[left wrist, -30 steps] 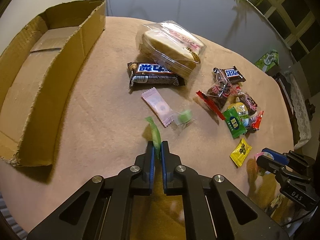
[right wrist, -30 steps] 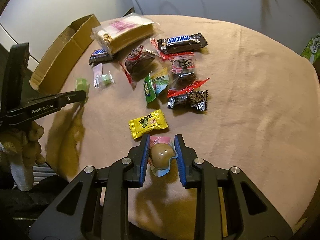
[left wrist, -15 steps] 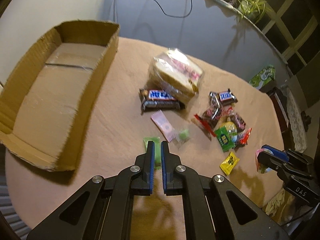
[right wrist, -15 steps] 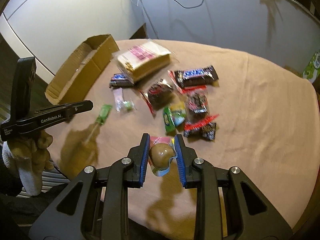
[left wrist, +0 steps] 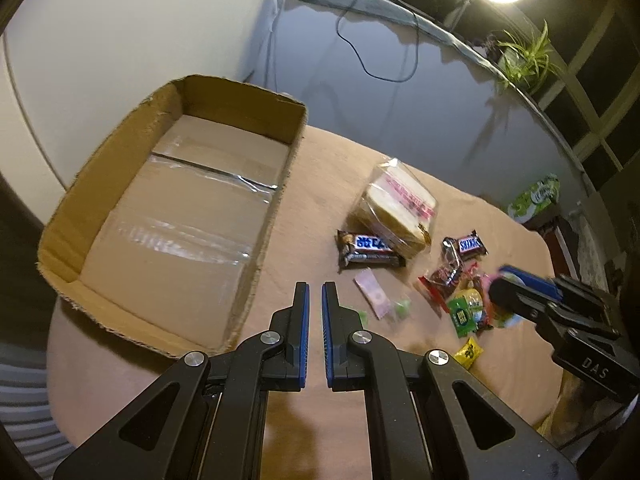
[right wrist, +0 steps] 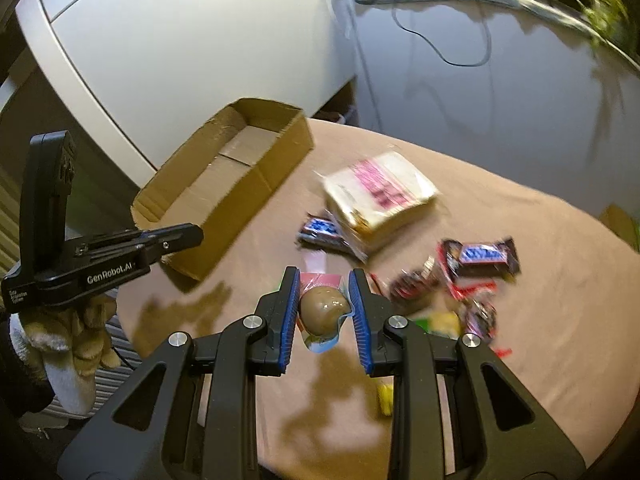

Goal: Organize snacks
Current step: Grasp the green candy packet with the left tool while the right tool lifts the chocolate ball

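Nothing is put away yet: the box [left wrist: 180, 220] at the left edge of the tabletop [left wrist: 320, 200] is empty (so the whole job is left). The sandwich [left wrist: 396, 208], the bars [left wrist: 370, 250] and the small candies [left wrist: 462, 314] lie loose from the middle toward the right edge. The right gripper [right wrist: 322, 276] squeezes a brown egg candy [right wrist: 323, 308] in its jaws, up in the air. The left gripper [left wrist: 315, 286] has its jaws closed. I see nothing between them, only a green candy [left wrist: 362, 316] peeking out beside one finger, and I cannot tell if it is held. A second ago that candy stuck out of the left jaws. Both grippers have gone up and swung toward the box since then, and the egg is in the same grip.
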`<state>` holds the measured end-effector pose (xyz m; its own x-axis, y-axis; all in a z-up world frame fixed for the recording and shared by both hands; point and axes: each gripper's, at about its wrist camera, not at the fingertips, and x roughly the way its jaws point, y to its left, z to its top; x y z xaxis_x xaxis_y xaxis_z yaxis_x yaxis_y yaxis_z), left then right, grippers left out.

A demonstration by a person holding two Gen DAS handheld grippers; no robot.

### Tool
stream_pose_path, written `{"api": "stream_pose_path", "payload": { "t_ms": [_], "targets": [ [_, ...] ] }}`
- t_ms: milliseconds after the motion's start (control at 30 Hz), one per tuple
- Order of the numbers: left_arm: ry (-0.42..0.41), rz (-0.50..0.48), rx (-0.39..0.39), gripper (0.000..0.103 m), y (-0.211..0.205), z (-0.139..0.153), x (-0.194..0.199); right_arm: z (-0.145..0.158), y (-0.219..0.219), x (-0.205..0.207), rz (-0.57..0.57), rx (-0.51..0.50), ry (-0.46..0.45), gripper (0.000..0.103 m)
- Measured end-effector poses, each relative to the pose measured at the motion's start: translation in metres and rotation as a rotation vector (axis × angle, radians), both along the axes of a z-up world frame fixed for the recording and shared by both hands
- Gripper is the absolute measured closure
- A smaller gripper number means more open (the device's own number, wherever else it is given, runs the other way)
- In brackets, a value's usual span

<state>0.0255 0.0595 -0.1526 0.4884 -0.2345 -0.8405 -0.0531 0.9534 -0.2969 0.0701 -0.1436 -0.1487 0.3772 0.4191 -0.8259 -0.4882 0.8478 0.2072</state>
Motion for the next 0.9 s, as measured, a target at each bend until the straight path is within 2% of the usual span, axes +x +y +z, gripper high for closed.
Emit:
{"api": "stream_pose_path", "payload": {
  "t_ms": [100,133,167,233,400,600,633,667,700,900],
  "targets": [
    [0.022,-0.047,-0.012,0.096,-0.019,-0.009,0.0,-0.004,0.009,0.002,0.015,-0.006,0.006,0.077],
    [0.038,-0.065,-0.02,0.089,-0.026,-0.014,0.0,-0.005,0.01,0.001,0.015,-0.008,0.01,0.077],
    [0.057,-0.087,-0.03,0.078,-0.032,-0.019,0.001,-0.007,0.009,0.0,0.012,-0.011,0.014,0.077],
    [0.083,-0.123,-0.001,0.074,-0.049,-0.032,0.001,-0.009,0.004,-0.001,-0.001,-0.016,0.022,0.077],
    [0.155,-0.147,0.091,0.073,-0.071,-0.059,0.009,-0.014,-0.02,-0.003,-0.055,-0.026,0.035,0.077],
    [0.165,-0.164,0.176,0.073,-0.082,-0.071,0.016,-0.018,-0.04,-0.004,-0.104,-0.031,0.044,0.077],
    [0.162,-0.17,0.191,0.075,-0.084,-0.073,0.016,-0.019,-0.042,-0.004,-0.109,-0.032,0.046,0.077],
    [0.159,-0.173,0.202,0.082,-0.086,-0.074,0.015,-0.02,-0.044,-0.004,-0.113,-0.033,0.048,0.077],
    [0.153,-0.177,0.215,0.083,-0.088,-0.075,0.015,-0.021,-0.045,-0.004,-0.115,-0.035,0.049,0.077],
    [0.139,-0.155,0.172,0.084,-0.079,-0.069,0.014,-0.021,-0.045,-0.004,-0.114,-0.038,0.048,0.077]
  ]
}}
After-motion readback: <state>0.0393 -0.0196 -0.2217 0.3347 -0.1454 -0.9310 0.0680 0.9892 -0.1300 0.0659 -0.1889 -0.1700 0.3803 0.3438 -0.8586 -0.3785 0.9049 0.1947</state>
